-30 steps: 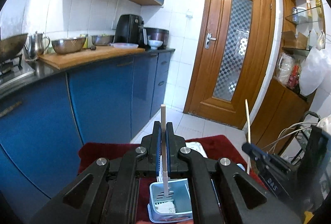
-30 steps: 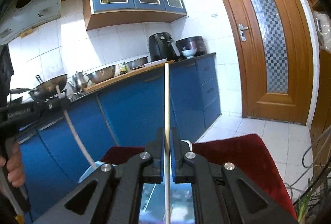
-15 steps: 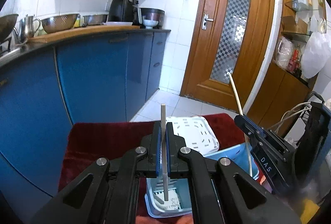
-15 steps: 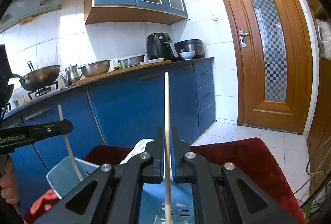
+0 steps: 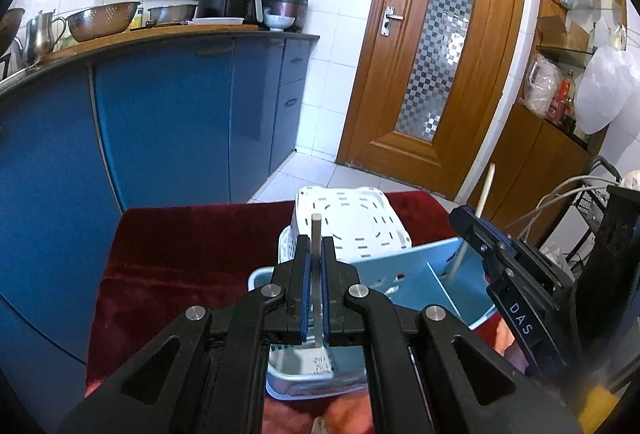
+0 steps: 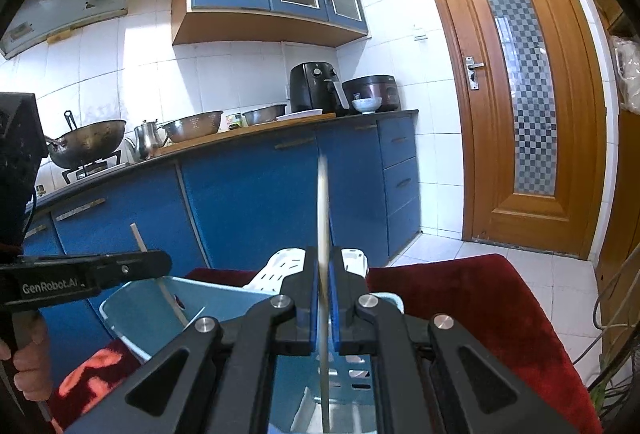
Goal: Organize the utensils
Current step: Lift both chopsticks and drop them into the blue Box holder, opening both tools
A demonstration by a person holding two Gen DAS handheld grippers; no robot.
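My left gripper (image 5: 316,246) is shut on a pale chopstick (image 5: 316,230) that points down into a light blue divided utensil holder (image 5: 412,270). My right gripper (image 6: 324,254) is shut on a second pale chopstick (image 6: 323,201), whose lower end hangs inside the same blue holder (image 6: 152,310). In the left wrist view the right gripper (image 5: 464,220) shows at the right with its chopstick (image 5: 484,189) slanting into the holder. In the right wrist view the left gripper (image 6: 160,262) shows at the left with its chopstick (image 6: 138,236).
A white slotted basket (image 5: 352,222) lies overturned behind the blue holder on a dark red cloth (image 5: 180,246). Blue kitchen cabinets (image 5: 160,121) run along the left, a wooden door (image 5: 432,53) stands behind. Cables and a wire rack (image 5: 588,201) are at the right.
Both grippers have lowered with their chopsticks, so the tips now sit deeper in the blue holder. The left view has tilted down and the white basket has come into view.
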